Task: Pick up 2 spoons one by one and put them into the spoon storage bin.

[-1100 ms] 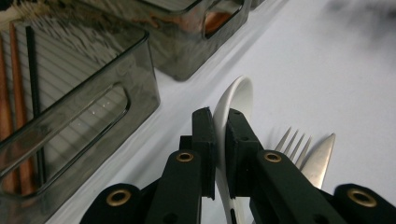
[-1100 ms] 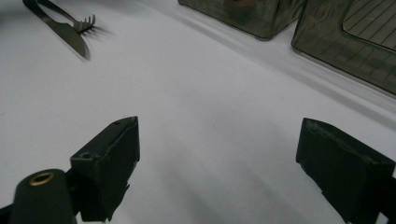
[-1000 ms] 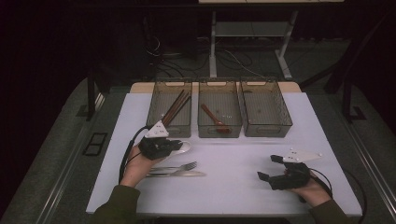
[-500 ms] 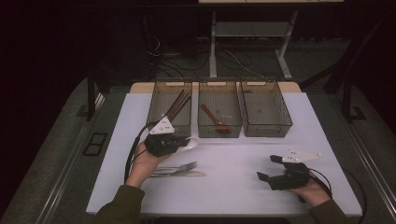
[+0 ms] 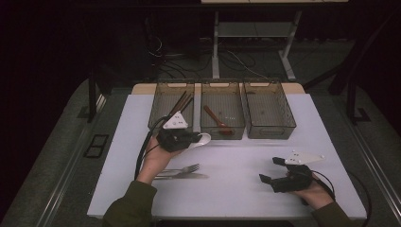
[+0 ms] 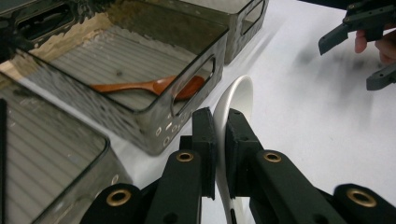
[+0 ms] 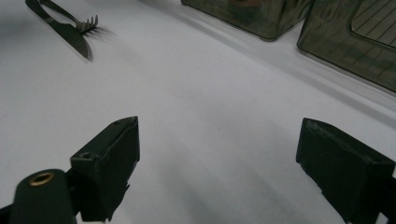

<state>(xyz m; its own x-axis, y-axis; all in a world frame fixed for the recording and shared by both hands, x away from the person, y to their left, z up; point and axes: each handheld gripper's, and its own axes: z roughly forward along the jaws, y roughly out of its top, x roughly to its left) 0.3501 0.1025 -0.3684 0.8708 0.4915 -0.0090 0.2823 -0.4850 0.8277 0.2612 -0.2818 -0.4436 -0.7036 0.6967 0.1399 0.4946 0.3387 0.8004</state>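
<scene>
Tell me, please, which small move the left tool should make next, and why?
Probably carry the white spoon forward over the middle bin and lower it there. The left tool is shut on it just before that bin, where a wooden spoon already lies.

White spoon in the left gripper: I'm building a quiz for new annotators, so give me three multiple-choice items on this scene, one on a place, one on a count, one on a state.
1. Where is the white spoon?
A. in the right-hand bin
B. clamped in the left gripper, beside the middle bin
C. lying next to the fork

2. How many bins stand in the row at the far side of the table?
A. two
B. three
C. five

3. How does the right gripper stand?
A. jaws wide apart with nothing between them
B. shut on the fork
C. shut on a knife

Answers: 1 B, the left gripper view shows its jaws pressed on the spoon at the bin's wall. 2 B, the high view shows three side by side. 3 A, the right gripper view shows bare table between its jaws.
</scene>
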